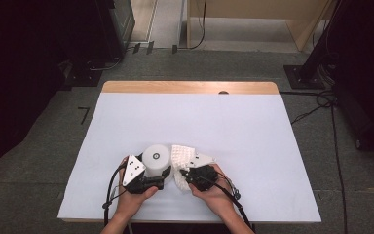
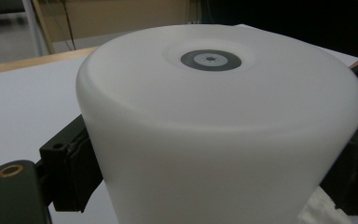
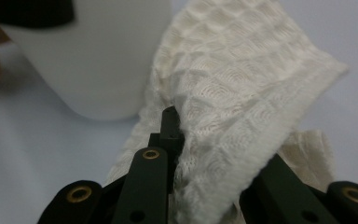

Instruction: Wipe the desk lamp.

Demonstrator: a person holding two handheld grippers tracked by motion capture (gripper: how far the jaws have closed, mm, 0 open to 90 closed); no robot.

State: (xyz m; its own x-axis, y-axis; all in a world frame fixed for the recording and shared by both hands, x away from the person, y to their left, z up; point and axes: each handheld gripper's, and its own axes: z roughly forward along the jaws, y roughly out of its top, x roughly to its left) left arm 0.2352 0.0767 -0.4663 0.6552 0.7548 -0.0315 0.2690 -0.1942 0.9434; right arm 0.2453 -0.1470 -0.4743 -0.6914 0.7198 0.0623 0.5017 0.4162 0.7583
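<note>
Holding the white cup (image 1: 156,160) upside down on the counter (image 1: 253,141), the left gripper (image 1: 148,183) has its fingers (image 2: 72,163) pressed on both sides of it. The right gripper (image 1: 189,176) pinches the white waffle cloth (image 3: 233,98) between its fingers, and the cloth lies against the side of the cup. Both grips are made; I judge that the wiping of the cup is at its beginning and most of it is left.
</note>
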